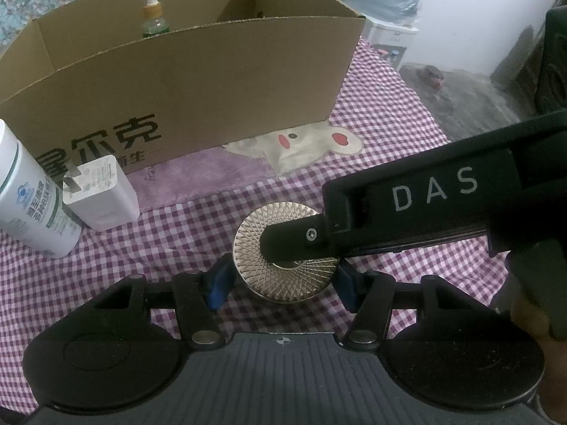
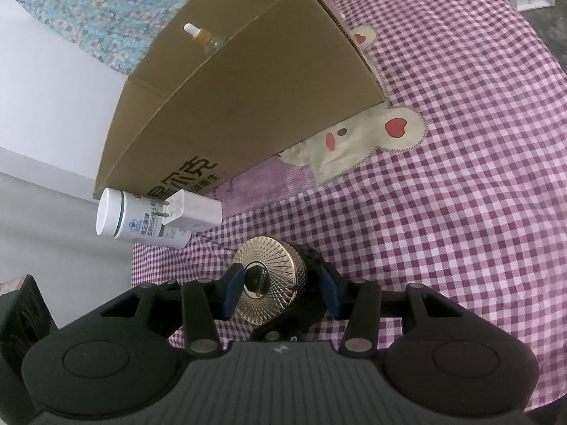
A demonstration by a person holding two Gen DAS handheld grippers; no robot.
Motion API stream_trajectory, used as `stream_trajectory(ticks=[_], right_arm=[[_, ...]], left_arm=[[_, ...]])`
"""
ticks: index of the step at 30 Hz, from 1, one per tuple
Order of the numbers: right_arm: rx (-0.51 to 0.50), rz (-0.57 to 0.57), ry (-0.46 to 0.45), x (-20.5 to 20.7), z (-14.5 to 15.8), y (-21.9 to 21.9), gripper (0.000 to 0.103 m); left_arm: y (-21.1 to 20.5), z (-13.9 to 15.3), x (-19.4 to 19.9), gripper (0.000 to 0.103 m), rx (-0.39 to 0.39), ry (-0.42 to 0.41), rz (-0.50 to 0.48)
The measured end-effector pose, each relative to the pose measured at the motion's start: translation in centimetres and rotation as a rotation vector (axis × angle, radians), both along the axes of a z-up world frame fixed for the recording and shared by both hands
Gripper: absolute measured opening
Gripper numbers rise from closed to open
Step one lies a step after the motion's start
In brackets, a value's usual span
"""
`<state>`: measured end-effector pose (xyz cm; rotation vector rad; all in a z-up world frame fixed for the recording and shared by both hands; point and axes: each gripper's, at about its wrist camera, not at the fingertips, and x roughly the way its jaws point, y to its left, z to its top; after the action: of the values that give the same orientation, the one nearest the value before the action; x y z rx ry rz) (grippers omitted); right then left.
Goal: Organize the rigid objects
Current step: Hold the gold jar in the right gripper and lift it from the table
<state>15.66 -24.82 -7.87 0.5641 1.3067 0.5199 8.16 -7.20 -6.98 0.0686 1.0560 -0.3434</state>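
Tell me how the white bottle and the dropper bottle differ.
The white bottle stands outside the cardboard box, beside the white charger; the dropper bottle stands inside the box. The white bottle is opaque, with printed text and a flat white cap; the dropper bottle is greenish see-through glass with a white bulb top. Both stand upright.

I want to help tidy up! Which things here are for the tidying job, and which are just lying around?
For the job: gold round jar, held by both hand-held grippers; white charger; white bottle; dropper bottle, already in the cardboard box.

Just around: checked cloth; bear patch.
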Motion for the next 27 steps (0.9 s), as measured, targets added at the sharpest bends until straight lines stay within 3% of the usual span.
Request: stream_trajectory(ticks=[27], right_arm=[[-0.016,0.004,-0.021,-0.5,1.1,0.1,0.050]], left_arm=[[0.0,0.9,-0.5,0.057,-0.008,-0.013,0.008]])
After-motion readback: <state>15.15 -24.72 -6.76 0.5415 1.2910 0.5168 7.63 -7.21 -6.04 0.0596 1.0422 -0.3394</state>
